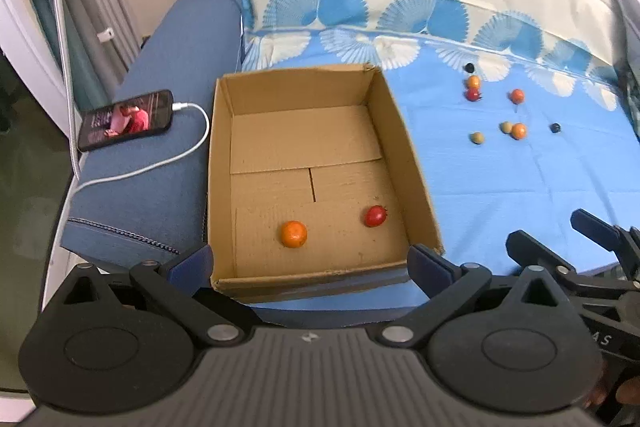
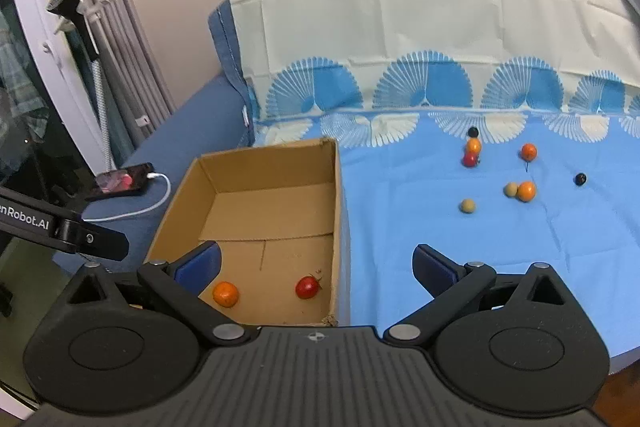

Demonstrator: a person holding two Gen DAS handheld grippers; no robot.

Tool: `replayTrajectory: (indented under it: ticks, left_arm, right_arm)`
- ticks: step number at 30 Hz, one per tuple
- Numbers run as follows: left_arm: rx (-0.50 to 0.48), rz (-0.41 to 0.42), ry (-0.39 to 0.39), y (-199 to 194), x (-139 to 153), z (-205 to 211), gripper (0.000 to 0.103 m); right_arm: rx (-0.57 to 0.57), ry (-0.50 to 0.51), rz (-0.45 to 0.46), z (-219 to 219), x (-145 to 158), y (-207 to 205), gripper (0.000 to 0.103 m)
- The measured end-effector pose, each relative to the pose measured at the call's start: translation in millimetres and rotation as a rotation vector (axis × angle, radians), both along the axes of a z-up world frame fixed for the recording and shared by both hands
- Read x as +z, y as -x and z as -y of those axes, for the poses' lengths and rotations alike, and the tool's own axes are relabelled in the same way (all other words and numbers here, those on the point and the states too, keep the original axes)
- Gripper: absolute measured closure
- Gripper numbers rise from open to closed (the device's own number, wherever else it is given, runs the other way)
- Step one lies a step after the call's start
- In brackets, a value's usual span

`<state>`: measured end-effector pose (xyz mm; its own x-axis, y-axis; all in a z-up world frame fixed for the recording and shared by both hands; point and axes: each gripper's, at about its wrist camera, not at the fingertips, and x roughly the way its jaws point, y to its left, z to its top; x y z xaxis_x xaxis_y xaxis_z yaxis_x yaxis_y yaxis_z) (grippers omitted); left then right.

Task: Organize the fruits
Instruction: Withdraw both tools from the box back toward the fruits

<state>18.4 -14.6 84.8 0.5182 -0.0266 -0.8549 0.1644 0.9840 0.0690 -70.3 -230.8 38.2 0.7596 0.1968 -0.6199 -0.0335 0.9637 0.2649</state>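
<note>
An open cardboard box (image 1: 404, 163) (image 2: 340, 211) sits on the blue sheet. It holds an orange fruit (image 1: 293, 233) (image 2: 225, 293) and a red fruit (image 1: 375, 215) (image 2: 307, 286). Several small fruits lie on the sheet to the right: orange ones (image 1: 519, 131) (image 2: 526, 191), a red one (image 1: 473, 94) (image 2: 470, 159), beige ones (image 1: 477, 137) (image 2: 467, 206) and dark ones (image 1: 555, 127) (image 2: 580, 179). My left gripper (image 1: 310, 261) is open and empty at the box's near edge. My right gripper (image 2: 316, 263) is open and empty over the box's near right corner; it also shows in the left wrist view (image 1: 560, 239).
A phone (image 1: 126, 119) (image 2: 120, 183) with a white charging cable (image 1: 160, 163) lies on the blue sofa arm left of the box. A cream cloth covers the sofa back (image 2: 400, 27). A stand and curtains are at far left (image 2: 92, 39).
</note>
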Motion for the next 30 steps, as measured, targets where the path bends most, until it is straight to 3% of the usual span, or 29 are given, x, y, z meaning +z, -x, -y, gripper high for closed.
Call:
replayTrajectory:
  ticks: [11,18,23,26,30]
  left_arm:
    - [-0.032,0.148,0.044,42.2,96.0,14.9,0.000]
    - [-0.067,0.187,0.116,56.1,139.2,27.9,0.000]
    - [-0.078,0.250,0.163,66.4,155.7,31.8,0.000]
    - [-0.064,0.220,0.198,64.7,153.6,31.6,0.000]
    - [-0.089,0.240,0.198,68.0,152.8,33.6,0.000]
  right_arm:
    - [-0.026,0.006,0.066,18.3,31.0,26.8,0.001]
    - [-0.060,0.018,0.086,29.3,36.3,35.4,0.001]
    - [-0.066,0.017,0.075,30.6,33.2,36.2,0.001]
    - [-0.058,0.020,0.073,30.0,32.3,35.9,0.001]
    - [-0.059,0.027,0.072,30.0,31.3,33.4,0.001]
